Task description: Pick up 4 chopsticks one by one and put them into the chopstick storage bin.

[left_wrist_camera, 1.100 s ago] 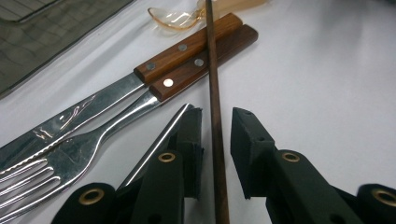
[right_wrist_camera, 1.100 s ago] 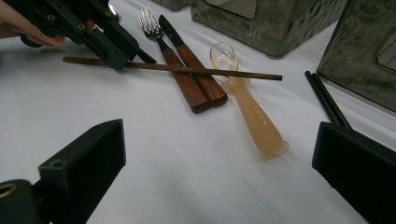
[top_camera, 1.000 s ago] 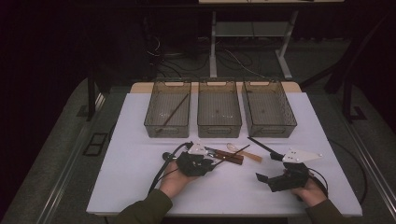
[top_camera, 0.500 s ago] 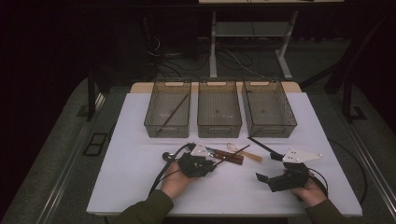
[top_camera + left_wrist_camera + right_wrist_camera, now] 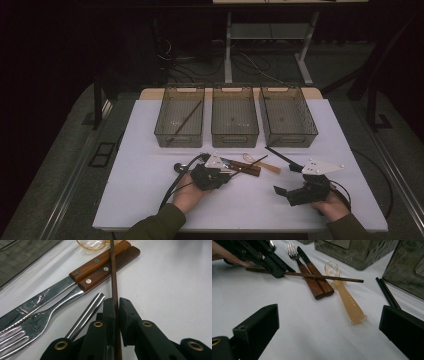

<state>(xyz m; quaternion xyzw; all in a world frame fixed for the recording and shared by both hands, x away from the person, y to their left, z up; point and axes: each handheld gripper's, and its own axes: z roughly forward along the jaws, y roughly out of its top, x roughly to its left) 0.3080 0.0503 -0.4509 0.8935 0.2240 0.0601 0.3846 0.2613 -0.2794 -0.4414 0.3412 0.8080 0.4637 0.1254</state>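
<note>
My left gripper (image 5: 116,302) is shut on a thin brown chopstick (image 5: 113,277), which runs forward between the jaws and lies across the wooden handles of a knife (image 5: 100,262) and a fork (image 5: 110,265). In the high view the left gripper (image 5: 227,176) is at the table's front middle, with the chopstick (image 5: 252,164) pointing right and away. My right gripper (image 5: 329,315) stands open over bare table, with nothing between its jaws. Ahead of it lie an amber plastic spoon (image 5: 348,302) and the left gripper (image 5: 272,265) holding the chopstick (image 5: 324,277).
Three smoky clear bins (image 5: 177,141) (image 5: 235,141) (image 5: 290,140) stand in a row at the back; the left one holds a brown chopstick (image 5: 185,120). A pair of black chopsticks (image 5: 387,292) lies right of the spoon. A steel handle (image 5: 86,315) lies beside the left jaw.
</note>
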